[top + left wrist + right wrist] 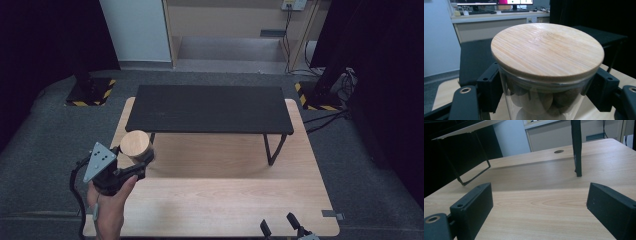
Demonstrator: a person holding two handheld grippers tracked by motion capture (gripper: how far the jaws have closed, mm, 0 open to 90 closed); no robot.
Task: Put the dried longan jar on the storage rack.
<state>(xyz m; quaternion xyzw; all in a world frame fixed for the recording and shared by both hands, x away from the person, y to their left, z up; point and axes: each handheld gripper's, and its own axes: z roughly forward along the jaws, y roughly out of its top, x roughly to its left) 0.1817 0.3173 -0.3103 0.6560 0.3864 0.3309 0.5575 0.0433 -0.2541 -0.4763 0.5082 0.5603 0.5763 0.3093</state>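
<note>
A clear glass jar (544,100) with a round bamboo lid (135,143) hangs above the wooden table (225,200), in front of the left end of the black shelf (207,108). My left gripper (134,162) is shut on the jar just under its lid (547,48), one black pad on each side; dark and pale round pieces show inside the glass. A hand holds that gripper from below. My right gripper (282,224) sits low at the table's front edge, right of centre. Its jaws stand wide apart with only bare tabletop (536,207) between them (539,207).
The black shelf stands on thin metal legs (272,147) across the far half of the table; one leg (577,147) rises ahead of my right gripper. Grey carpet (45,140) surrounds the table, with hazard-striped stand bases (90,92) at the back corners.
</note>
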